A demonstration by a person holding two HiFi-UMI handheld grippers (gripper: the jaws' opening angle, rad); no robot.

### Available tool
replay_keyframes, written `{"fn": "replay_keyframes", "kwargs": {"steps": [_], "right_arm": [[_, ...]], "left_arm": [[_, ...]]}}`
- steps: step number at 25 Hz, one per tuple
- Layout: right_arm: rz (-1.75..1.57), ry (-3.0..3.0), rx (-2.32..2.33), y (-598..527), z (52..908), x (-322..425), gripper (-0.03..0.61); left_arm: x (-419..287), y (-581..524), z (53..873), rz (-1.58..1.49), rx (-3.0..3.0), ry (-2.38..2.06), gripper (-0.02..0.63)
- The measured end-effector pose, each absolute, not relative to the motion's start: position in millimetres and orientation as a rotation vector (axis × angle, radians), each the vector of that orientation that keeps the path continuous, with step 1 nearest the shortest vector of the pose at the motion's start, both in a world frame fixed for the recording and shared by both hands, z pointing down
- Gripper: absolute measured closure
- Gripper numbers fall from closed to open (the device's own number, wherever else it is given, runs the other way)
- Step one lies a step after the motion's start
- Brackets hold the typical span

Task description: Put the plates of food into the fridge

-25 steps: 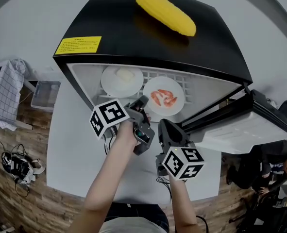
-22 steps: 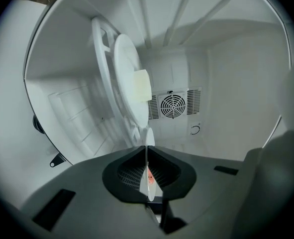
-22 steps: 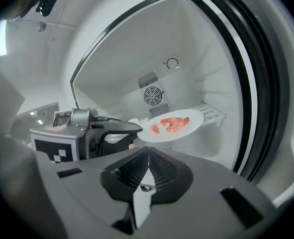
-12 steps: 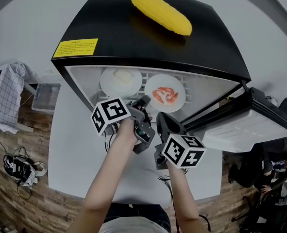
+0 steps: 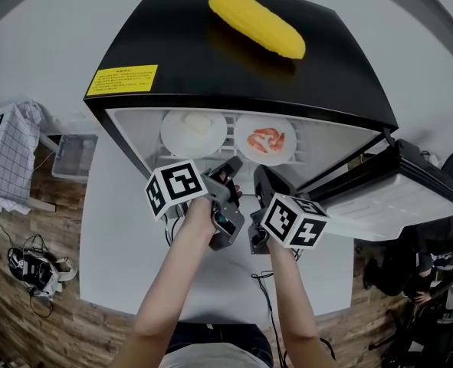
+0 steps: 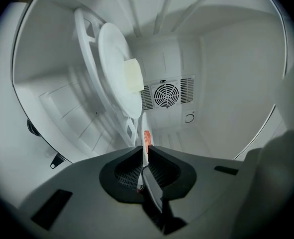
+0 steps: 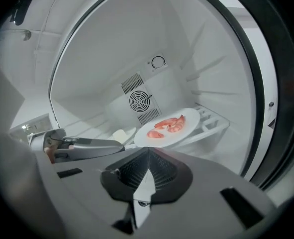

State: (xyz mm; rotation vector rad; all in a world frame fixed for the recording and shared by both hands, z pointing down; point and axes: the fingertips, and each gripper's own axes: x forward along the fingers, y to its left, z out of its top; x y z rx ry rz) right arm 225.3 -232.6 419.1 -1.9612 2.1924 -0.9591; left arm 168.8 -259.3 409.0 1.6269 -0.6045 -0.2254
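Shrimp plate (image 5: 266,139) & 2nd plate (image 5: 194,133) sit on fridge shelf (image 7: 211,126). R gripper (image 5: 260,172), jaws closed & empty, at shrimp plate's 6 o'clock, prob. to nudge it deeper; L gripper (image 5: 231,163) closed too.

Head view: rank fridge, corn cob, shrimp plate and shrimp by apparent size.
1. fridge
2-3. corn cob and shrimp plate: look alike, and the cob sits nearer the camera, so unranked
4. shrimp

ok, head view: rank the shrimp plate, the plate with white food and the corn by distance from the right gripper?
From the right gripper:
1. Shrimp plate, inside the fridge, right side, just ahead.
2. White-food plate, inside, left side.
3. Corn, on top of the fridge.
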Motion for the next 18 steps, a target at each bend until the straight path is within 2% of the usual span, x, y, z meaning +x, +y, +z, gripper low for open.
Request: {"fn": "replay_keyframes", "kwargs": {"steps": [11, 18], "right_arm": [[-0.876, 2.164, -1.979, -230.0, 409.7, 236.8, 0.565], [-0.595, 2.193, -1.946, -186.5, 359.8, 226.1, 0.565]], "left_arm": [[140.6, -239.0, 399.5, -0.176, 1.869, -0.689, 0.592], [128.6, -208.9, 353.9, -0.176, 2.229, -0.774, 0.594]]}}
